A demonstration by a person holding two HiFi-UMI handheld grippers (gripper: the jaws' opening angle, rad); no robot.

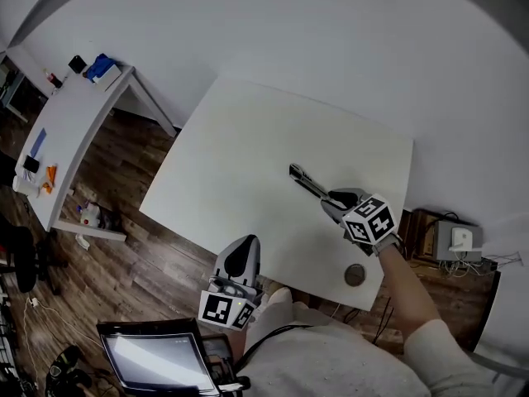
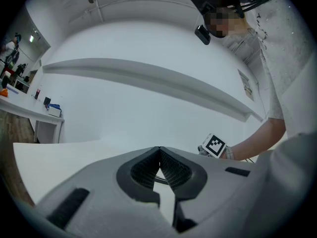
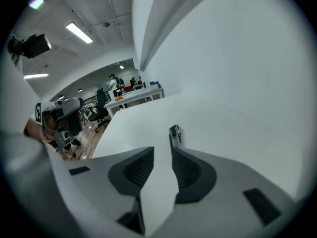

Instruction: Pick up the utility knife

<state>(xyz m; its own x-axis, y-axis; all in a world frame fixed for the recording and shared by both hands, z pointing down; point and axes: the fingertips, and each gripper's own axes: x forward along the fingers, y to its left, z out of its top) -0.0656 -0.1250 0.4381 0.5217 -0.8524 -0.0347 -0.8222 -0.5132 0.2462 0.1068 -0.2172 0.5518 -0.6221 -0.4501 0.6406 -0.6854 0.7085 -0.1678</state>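
Utility knife (image 1: 307,182) lies flat on the table (image 1: 248,155), toward its right edge, not lifted yet. Right gripper (image 1: 329,200) tilts down just behind it, jaws apart with nothing between them — likely lining up to straddle the handle. Left gripper (image 1: 240,246) is clenched and empty at the near edge — clear of the work.

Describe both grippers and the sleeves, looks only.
The left gripper and right gripper are pale grey moulded shells with dark ribbed pads lining the jaws. Each carries a white cube printed with black square markers. The right arm's sleeve is light-coloured and ends short of the wrist.
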